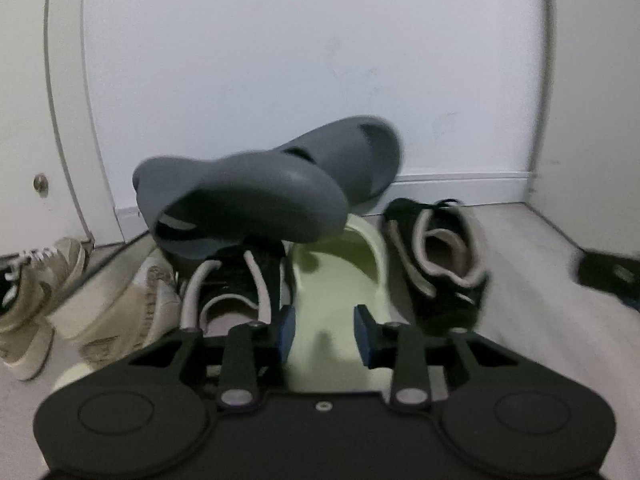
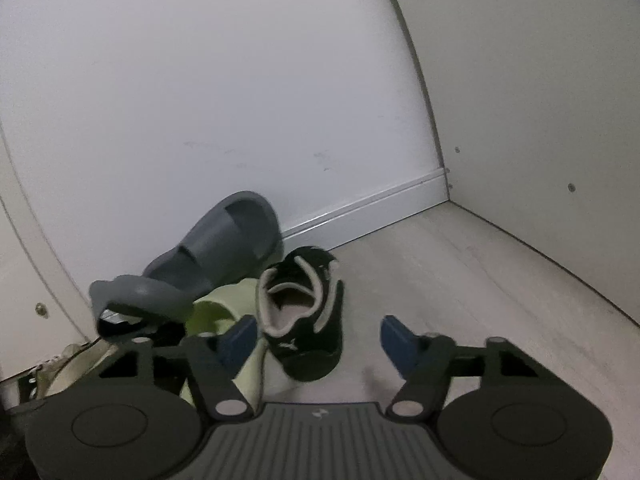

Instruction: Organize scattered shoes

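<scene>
A pile of shoes lies on the floor against the white wall. A grey sandal [image 1: 256, 188] [image 2: 216, 248] rests tilted on top, its toe leaning on the wall. Under it are a pale green slipper [image 1: 340, 280] [image 2: 224, 304] and a black sneaker with beige trim [image 1: 232, 280]. A second black sneaker [image 1: 436, 256] [image 2: 304, 320] stands to the right. My left gripper [image 1: 325, 334] is open just above the green slipper's heel end. My right gripper [image 2: 318, 342] is wide open, close to the heel of the right black sneaker, holding nothing.
Beige sneakers [image 1: 120, 300] lie at the left by a glossy cabinet door [image 1: 24, 140] that mirrors one of them. A blurred dark object [image 1: 608, 276] is at the right edge. A side panel [image 2: 540, 100] closes the right. Bare floor [image 2: 460, 280] stretches right of the pile.
</scene>
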The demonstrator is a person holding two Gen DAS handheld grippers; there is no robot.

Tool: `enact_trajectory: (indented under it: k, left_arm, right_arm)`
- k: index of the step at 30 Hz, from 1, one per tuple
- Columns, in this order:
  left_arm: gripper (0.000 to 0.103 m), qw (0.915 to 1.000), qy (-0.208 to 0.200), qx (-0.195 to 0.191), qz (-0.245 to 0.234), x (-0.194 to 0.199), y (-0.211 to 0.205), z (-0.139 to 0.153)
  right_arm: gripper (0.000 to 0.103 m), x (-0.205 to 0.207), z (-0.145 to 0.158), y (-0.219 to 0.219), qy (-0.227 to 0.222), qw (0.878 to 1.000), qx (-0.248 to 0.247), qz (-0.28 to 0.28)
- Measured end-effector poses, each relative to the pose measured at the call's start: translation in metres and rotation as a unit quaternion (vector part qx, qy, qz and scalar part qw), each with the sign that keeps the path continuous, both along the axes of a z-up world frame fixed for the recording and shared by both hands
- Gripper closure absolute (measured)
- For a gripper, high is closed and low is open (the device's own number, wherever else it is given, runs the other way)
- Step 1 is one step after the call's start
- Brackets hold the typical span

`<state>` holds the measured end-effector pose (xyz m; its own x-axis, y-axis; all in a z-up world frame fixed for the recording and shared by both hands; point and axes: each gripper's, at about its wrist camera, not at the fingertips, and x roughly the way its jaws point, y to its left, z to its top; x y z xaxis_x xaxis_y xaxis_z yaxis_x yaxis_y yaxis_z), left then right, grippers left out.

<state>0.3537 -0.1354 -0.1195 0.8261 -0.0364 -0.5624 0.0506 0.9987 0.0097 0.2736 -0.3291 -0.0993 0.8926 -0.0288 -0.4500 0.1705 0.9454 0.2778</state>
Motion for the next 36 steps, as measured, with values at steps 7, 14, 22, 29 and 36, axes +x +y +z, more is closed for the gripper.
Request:
enact_trajectory:
  k: [7, 14, 22, 29, 36]
  left_arm:
    - [0.088, 0.9995, 0.004, -0.006, 0.031, 0.055, -0.004, -0.031]
    - [0.080, 0.9977, -0.044, 0.029, 0.041, 0.053, -0.016, -0.036]
    - [0.074, 0.9960, -0.025, -0.017, 0.084, 0.047, -0.014, -0.034]
    - [0.065, 0.9899, -0.034, 0.051, 0.128, 0.056, -0.037, -0.042]
    - [0.044, 0.9861, -0.034, 0.090, 0.136, 0.070, -0.057, -0.050]
  right_arm:
    - [0.041, 0.018, -0.007, -0.015, -0.015, 1.000, 0.011, -0.016]
    - [0.041, 0.022, -0.019, -0.038, 0.001, 0.996, 0.087, -0.029]
    - [0.041, 0.016, -0.016, -0.041, -0.007, 0.995, 0.100, -0.027]
    - [0.040, 0.014, -0.015, -0.040, -0.009, 0.995, 0.095, -0.020]
    - [0.040, 0.013, -0.014, -0.041, -0.013, 0.995, 0.101, -0.019]
